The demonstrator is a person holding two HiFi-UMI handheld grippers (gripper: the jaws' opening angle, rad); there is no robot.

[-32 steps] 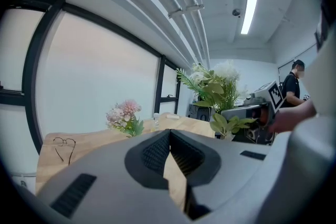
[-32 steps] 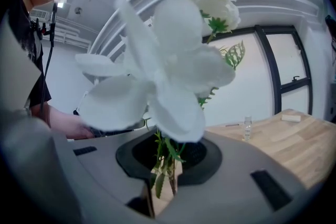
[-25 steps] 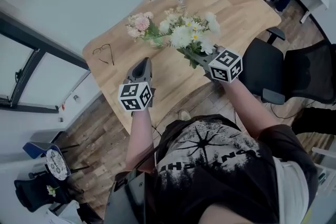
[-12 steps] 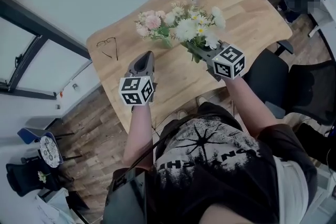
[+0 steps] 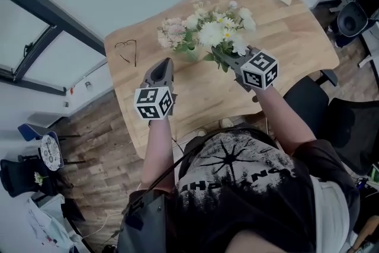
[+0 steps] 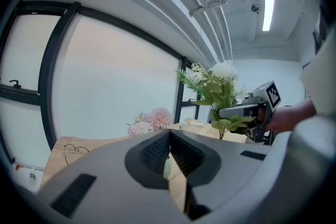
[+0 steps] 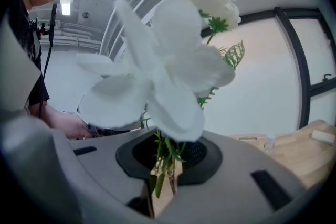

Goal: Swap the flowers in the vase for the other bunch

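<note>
White bunch (image 5: 214,34): where, and how held?
— Just right of the pink bunch (image 5: 172,29), stems clamped in the right gripper (image 5: 228,60); left gripper (image 5: 163,63), short of the pink bunch, closed and empty. Best carried upright, clear of pink blooms.

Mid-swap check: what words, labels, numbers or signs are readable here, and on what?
Person's shirt: white lettering, upside down and creased, not readable.
Left gripper, right gripper: cubes bear black-and-white square markers only, no words.
White bunch, pink bunch, table: no labels seen.
</note>
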